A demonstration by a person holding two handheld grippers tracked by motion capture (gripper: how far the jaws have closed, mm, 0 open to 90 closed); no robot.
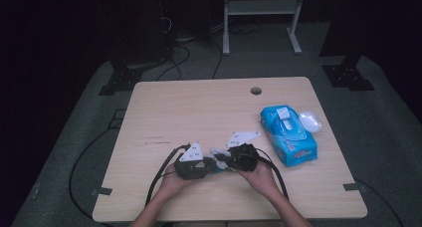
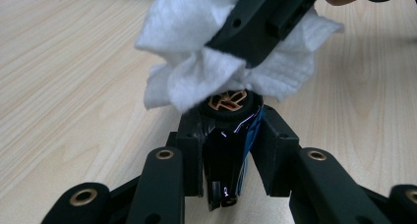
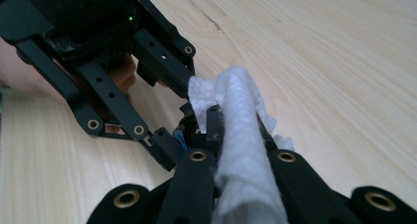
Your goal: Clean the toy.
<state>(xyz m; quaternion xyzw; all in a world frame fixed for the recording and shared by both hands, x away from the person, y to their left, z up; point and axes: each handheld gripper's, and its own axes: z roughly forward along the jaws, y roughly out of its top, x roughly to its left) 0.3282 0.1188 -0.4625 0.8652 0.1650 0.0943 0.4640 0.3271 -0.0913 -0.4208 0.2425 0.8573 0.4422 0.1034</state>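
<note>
A: The table (image 1: 164, 107) is noted first: light wood, with a blue pack of wipes (image 1: 287, 133) lying toward its right side, well apart from the work. Both hands are seen meeting near the front edge, at the middle.

B: The left gripper (image 1: 211, 168) is recorded as clamped on a small dark bottle (image 2: 227, 150). The bottle is held between the pads with its long axis running along the jaws, its round cap (image 2: 228, 101) pointing away from the left hand and toward the right one.

A: The right gripper (image 1: 223, 160) is recorded as pinched tight on a white wipe (image 3: 241, 135). The wipe is bunched between the jaws and carried past their tips.

B: The deciding relation is entered: the wipe is laid directly against the cap end, touching it, so the two grippers are set tip to tip. Any rubbing is judged to be done by the right hand, across the cap, with the left kept as the holder.
</note>
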